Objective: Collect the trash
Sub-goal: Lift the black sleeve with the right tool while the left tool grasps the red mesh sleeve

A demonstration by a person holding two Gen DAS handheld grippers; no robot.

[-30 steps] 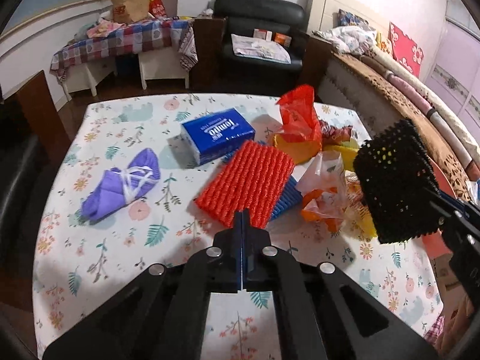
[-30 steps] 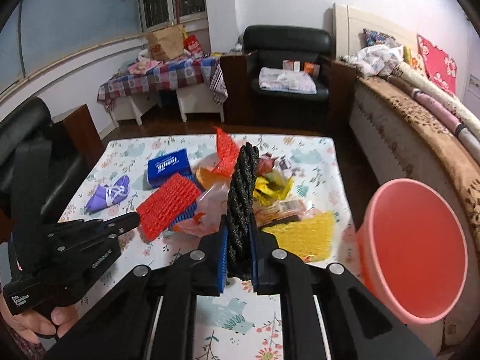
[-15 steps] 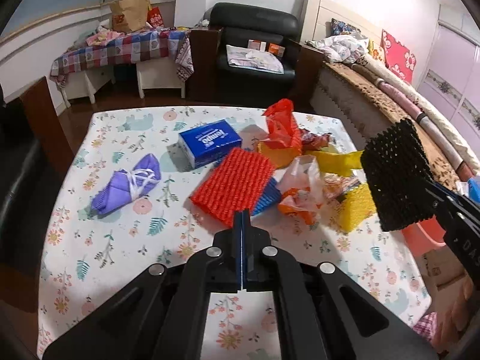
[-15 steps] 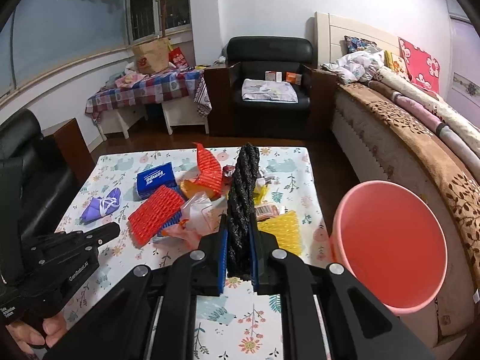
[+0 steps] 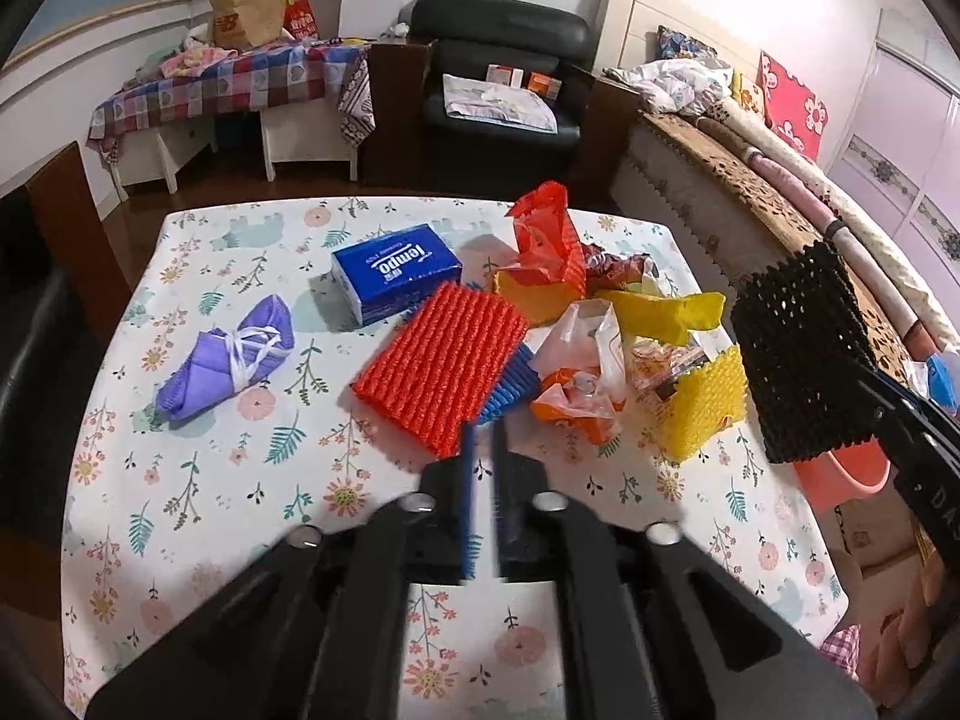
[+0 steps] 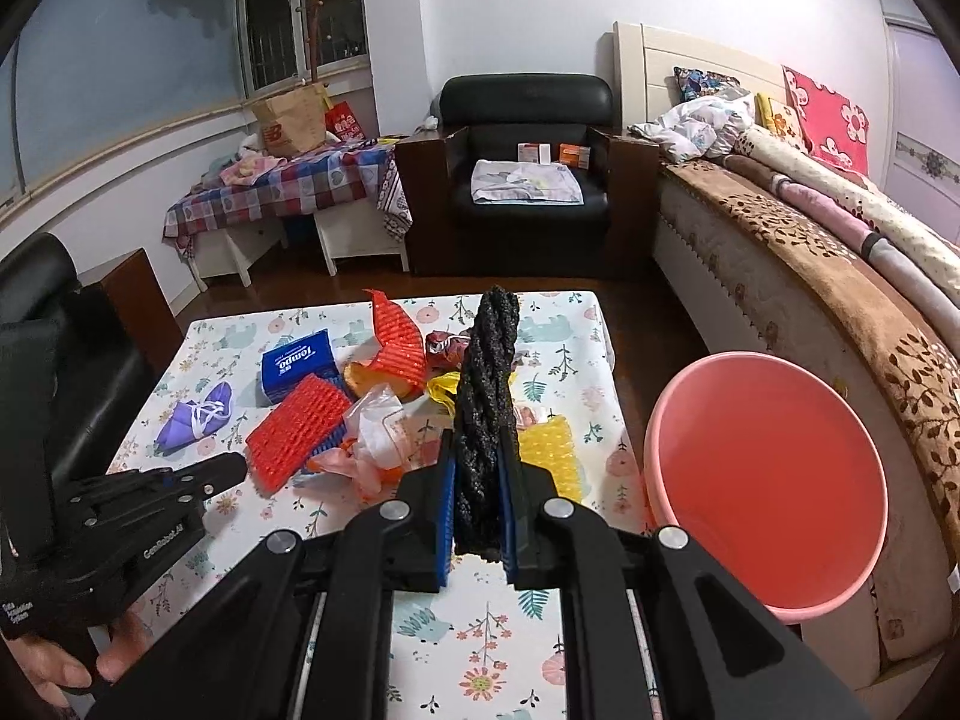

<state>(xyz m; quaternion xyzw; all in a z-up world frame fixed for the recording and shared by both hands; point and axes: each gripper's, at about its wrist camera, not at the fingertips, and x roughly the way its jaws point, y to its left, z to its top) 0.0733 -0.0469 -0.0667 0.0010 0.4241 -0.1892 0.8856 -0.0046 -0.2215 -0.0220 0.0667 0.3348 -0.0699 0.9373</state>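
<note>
My right gripper (image 6: pixel 478 450) is shut on a black foam net (image 6: pixel 485 396), held above the table's right part; the net also shows in the left wrist view (image 5: pixel 801 354). A pink bucket (image 6: pixel 765 486) stands on the floor right of the table. My left gripper (image 5: pixel 480 438) hovers empty over the table, jaws parted by a narrow gap, just short of a red foam net (image 5: pixel 441 366). Trash lies in a heap: a yellow foam net (image 5: pixel 702 405), plastic bags (image 5: pixel 576 360), a red bag (image 5: pixel 549 240).
A blue tissue pack (image 5: pixel 396 270) and a purple bundle (image 5: pixel 231 357) lie on the floral table (image 5: pixel 240 540). A bed (image 6: pixel 840 276) runs along the right. A black armchair (image 6: pixel 525 180) and a checked side table (image 6: pixel 288 192) stand behind.
My left gripper's jaws have parted slightly from shut. My right gripper has lifted and pulled back with the black net; the bucket now looms larger on its right.
</note>
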